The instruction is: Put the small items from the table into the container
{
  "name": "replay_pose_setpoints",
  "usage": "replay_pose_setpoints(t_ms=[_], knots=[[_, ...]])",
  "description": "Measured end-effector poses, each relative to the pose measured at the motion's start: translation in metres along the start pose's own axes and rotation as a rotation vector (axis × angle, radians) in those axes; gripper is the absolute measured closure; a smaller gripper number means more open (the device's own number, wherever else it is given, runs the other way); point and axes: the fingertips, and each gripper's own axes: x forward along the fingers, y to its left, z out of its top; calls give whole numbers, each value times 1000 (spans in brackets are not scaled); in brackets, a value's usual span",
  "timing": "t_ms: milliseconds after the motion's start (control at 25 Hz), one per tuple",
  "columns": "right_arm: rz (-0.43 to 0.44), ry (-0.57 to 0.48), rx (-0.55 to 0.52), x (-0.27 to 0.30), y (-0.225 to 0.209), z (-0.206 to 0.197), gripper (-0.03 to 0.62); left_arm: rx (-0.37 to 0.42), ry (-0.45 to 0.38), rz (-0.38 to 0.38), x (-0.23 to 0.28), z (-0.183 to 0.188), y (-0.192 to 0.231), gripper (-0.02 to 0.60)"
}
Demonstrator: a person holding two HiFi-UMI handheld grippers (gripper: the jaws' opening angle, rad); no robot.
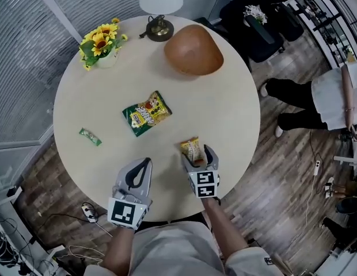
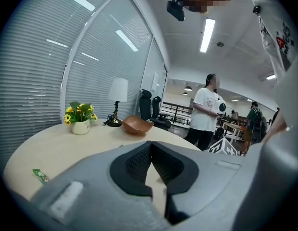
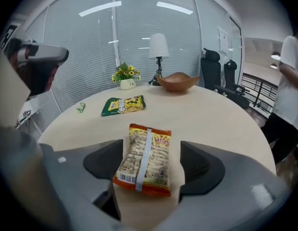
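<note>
The orange snack packet (image 3: 144, 163) is seen lying flat on the round table (image 1: 230, 114), close to the near edge. The right gripper (image 1: 198, 157) is set down around it, with its jaws wide apart and one jaw on each side of the packet. The left edge of the packet is just at the left jaw, and a small gap is left at the right jaw. The packet is not squeezed yet.

The long way of the packet runs straight ahead, the same way the jaws point. So the two long sides are faced by the jaws, and the packet would likely be pinched across its short way. That looks like a good fit for a grab.

The left gripper (image 1: 145, 163) is held low beside the right one, with its jaws closed together and nothing between them.

The brown bowl (image 1: 193, 50) is taken to be the container. It is found at the far side of the table, well apart from the packet and nearly straight ahead of it.

Two more small things are left on the table: a green snack bag (image 1: 147, 114) near the middle, and a little green sweet (image 1: 90, 136) off to the left, nearer the left gripper.
</note>
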Motion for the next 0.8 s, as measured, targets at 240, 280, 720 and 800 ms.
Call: replay_pose_setpoints(t_ms=[240,280,720,800], knots=[[28,48,5,11,2,-9,277,-1,24,17,8,-9,11,588],[34,56,2,12,4,-9,299,-4,27,19,8,-11,11,588],[74,5,5,7,3,22,419,-14,28,32,18,-14,16,588],[73,-38,-1,7,-2,45,419,-16,29,33,20,-12,17,588]])
